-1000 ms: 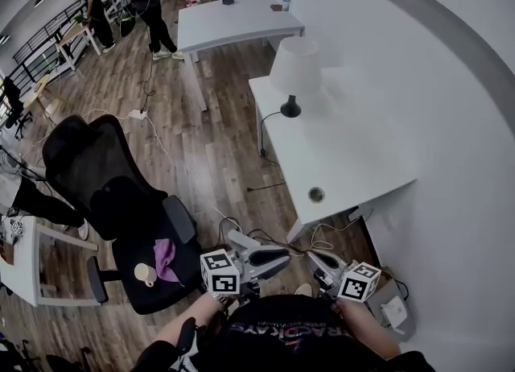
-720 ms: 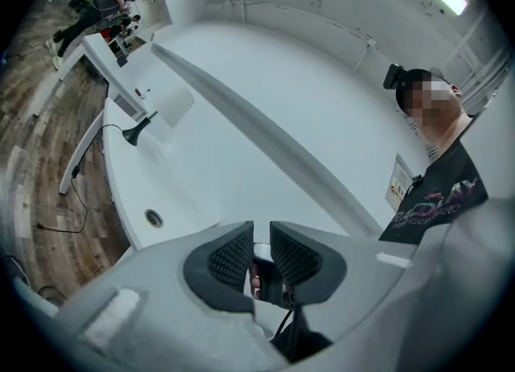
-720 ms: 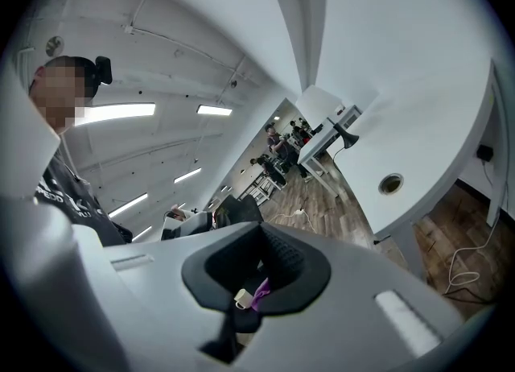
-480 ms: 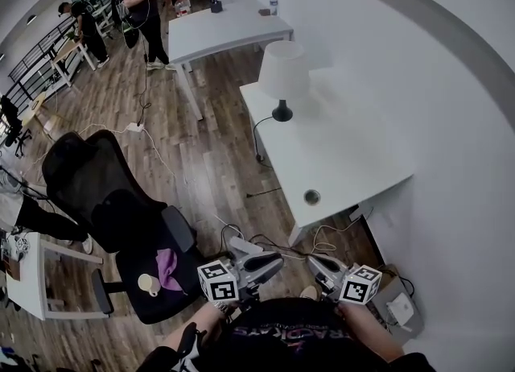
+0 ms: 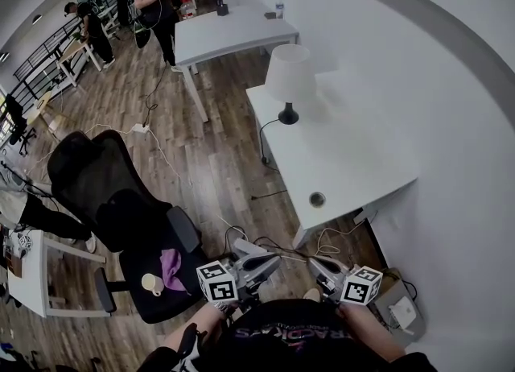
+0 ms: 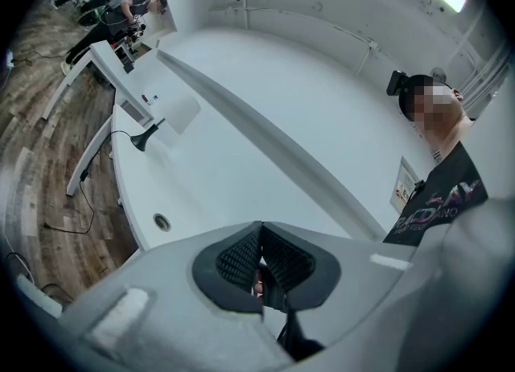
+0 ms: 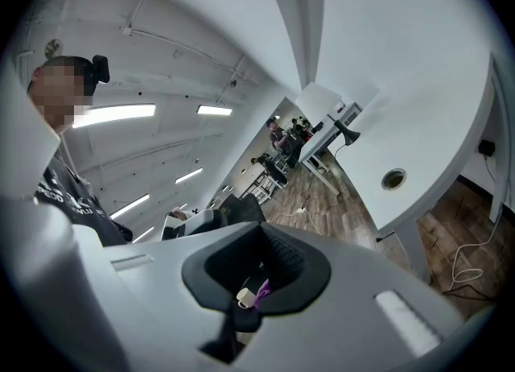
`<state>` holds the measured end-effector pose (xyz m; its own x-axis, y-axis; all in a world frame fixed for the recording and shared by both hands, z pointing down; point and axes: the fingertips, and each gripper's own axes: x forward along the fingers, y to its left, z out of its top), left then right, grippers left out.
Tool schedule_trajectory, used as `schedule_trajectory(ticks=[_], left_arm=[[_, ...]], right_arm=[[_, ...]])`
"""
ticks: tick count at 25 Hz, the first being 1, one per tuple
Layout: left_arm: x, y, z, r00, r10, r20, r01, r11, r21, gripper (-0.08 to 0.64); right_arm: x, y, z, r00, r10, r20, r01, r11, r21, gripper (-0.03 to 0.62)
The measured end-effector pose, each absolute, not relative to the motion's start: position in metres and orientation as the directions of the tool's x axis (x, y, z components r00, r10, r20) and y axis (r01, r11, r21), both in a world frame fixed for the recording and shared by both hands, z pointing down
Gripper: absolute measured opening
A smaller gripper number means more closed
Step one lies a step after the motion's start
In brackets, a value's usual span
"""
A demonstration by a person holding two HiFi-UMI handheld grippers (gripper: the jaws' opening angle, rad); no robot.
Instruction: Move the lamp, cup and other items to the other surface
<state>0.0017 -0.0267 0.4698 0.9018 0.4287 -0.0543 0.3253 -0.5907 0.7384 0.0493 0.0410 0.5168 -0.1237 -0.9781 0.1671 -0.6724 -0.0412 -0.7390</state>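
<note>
Lamp on white desk, well apart from left gripper

The white bench stands along the wall. The lamp stands upright on its far end. The lamp's black cord hangs over the edge just beside it. Nearer than the lamp, a small round hole sits in the bench top.

Left of the lamp, across the wood floor, is a black chair. A cup and a purple cloth lie side by side on its seat. A white wire lies on the floor. Past the lamp stands another bench with a bottle on it.
</note>
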Motion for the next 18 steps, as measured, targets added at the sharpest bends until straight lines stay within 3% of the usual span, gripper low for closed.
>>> schedule_trajectory(ticks=[18], left_arm=[[-0.010, -0.032, 0.473, 0.916, 0.397, -0.066, 0.301, -0.566, 0.768, 0.002]], right_arm=[[0.038, 0.033, 0.524, -0.167, -0.971, 0.171, -0.662, -0.018, -0.750, -0.003]])
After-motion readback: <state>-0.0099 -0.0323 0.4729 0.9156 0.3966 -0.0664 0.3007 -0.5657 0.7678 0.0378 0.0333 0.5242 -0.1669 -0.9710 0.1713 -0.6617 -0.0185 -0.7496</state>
